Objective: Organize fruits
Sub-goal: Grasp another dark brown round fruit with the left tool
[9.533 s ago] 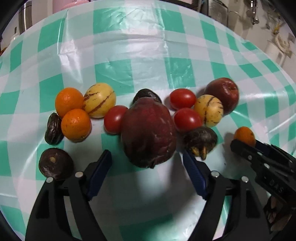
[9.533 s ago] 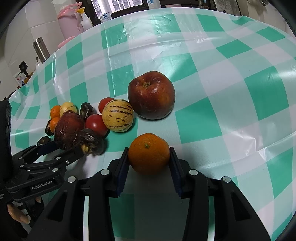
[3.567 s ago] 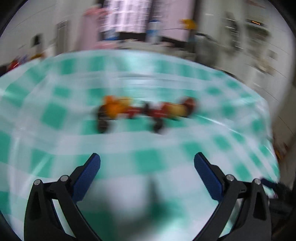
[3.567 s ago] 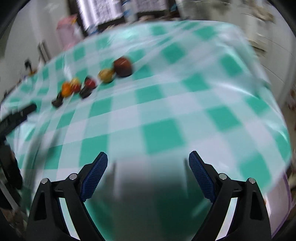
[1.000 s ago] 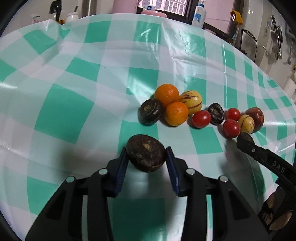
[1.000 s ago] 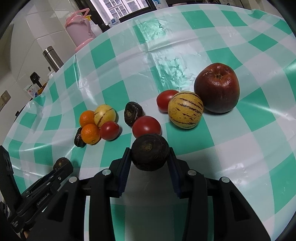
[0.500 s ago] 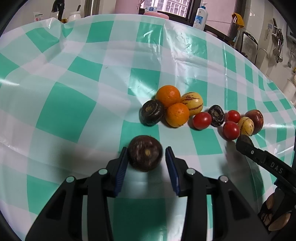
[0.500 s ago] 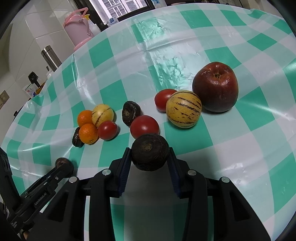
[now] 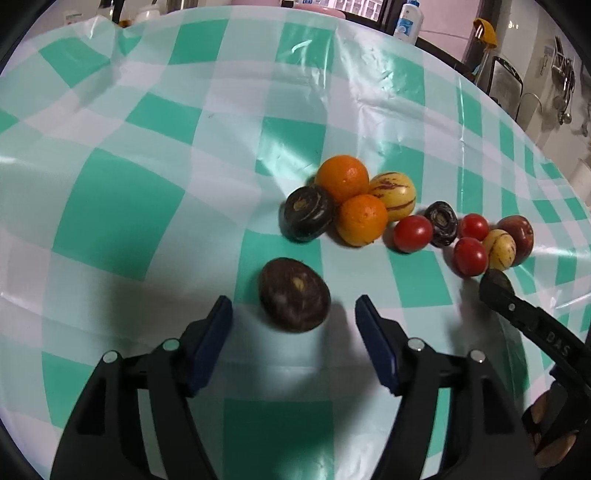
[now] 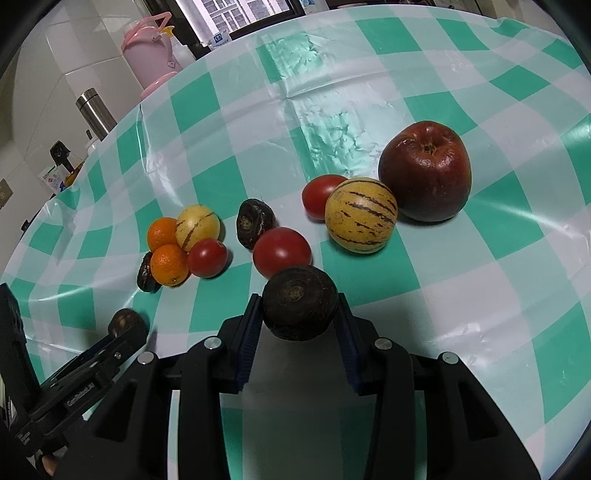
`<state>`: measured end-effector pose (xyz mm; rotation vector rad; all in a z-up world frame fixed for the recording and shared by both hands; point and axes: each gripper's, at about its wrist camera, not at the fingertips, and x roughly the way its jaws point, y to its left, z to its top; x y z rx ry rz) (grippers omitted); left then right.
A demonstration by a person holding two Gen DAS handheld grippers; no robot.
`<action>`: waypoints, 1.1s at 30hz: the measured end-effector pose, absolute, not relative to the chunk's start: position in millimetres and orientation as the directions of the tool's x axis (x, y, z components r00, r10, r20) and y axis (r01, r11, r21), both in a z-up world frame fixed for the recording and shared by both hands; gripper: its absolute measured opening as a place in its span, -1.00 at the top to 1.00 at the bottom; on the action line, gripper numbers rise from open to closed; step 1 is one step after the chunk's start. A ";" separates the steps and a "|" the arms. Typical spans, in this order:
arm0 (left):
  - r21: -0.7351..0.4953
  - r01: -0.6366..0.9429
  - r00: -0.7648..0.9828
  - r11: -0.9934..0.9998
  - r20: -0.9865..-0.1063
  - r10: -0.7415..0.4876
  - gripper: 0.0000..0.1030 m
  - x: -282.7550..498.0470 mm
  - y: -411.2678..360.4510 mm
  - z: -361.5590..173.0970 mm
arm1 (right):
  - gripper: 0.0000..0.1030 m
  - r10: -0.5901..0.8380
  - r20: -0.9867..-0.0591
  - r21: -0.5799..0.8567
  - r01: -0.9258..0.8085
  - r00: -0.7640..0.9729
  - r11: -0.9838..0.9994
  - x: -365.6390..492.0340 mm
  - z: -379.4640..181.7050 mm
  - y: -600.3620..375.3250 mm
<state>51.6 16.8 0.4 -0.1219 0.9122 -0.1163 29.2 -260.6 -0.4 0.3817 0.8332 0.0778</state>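
Observation:
A row of fruit lies on the green-checked tablecloth (image 9: 155, 122): two oranges (image 9: 360, 219), striped yellow melons (image 10: 360, 219), red tomatoes (image 10: 282, 253), dark passion fruits (image 9: 308, 214) and a dark red apple (image 10: 426, 170). My left gripper (image 9: 293, 314) is open, its jaws apart on either side of a dark passion fruit (image 9: 293, 295) resting on the cloth. My right gripper (image 10: 299, 317) is shut on another dark passion fruit (image 10: 299, 306), held just in front of a tomato. The left gripper's tip also shows in the right wrist view (image 10: 123, 332).
A pink jug (image 10: 151, 51) and a steel flask (image 10: 96, 110) stand beyond the table's far edge. A soap bottle (image 9: 406, 26) and kitchen items line the back. The right gripper's tip (image 9: 496, 290) reaches in near the tomatoes.
My left gripper has opened and let go of its passion fruit, which now rests on the cloth. My right gripper stays shut on its fruit, almost still.

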 end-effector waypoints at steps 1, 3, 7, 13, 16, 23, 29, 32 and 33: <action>-0.120 0.054 0.604 0.991 -0.787 -0.128 -0.35 52.5 12.1 -0.3 | 0.23 0.216 -0.707 0.361 0.081 0.674 0.929 29.3 -0.5 -260.7; -0.064 0.059 0.605 0.996 -0.792 -0.087 -0.01 51.6 4.5 -1.0 | 0.23 0.218 -0.706 0.362 0.079 0.674 0.929 29.0 -0.5 -260.8; -0.114 0.047 0.622 0.992 -0.774 -0.119 0.33 48.1 13.0 0.3 | 0.23 0.220 -0.703 0.366 0.078 0.676 0.927 28.4 -0.1 -261.1; -0.117 0.011 0.678 0.993 -0.729 -0.093 0.33 29.2 25.6 10.4 | 0.23 0.225 -0.703 0.367 0.074 0.675 0.927 29.1 0.1 -260.7; -0.116 0.007 0.698 0.993 -0.711 -0.088 0.33 14.7 26.2 17.1 | 0.23 0.228 -0.693 0.372 0.069 0.684 0.926 26.7 1.7 -261.3; -0.117 0.015 0.735 0.993 -0.672 -0.090 0.39 -18.9 28.0 35.0 | 0.23 0.273 -0.676 0.424 0.058 0.685 0.904 -4.8 3.4 -264.0; -0.144 0.013 0.708 0.990 -0.698 -0.110 0.34 -27.7 36.1 26.7 | 0.23 0.280 -0.665 0.431 0.049 0.692 0.901 -32.3 4.7 -266.6; -0.196 -0.007 0.689 0.981 -0.712 -0.137 -0.22 -25.2 47.2 20.9 | 0.23 0.266 -0.667 0.419 0.055 0.695 0.906 -39.5 5.8 -266.8; -0.194 -0.005 0.684 0.981 -0.716 -0.138 -0.39 -23.7 48.1 20.1 | 0.23 0.267 -0.667 0.415 0.049 0.696 0.909 -42.1 6.0 -265.4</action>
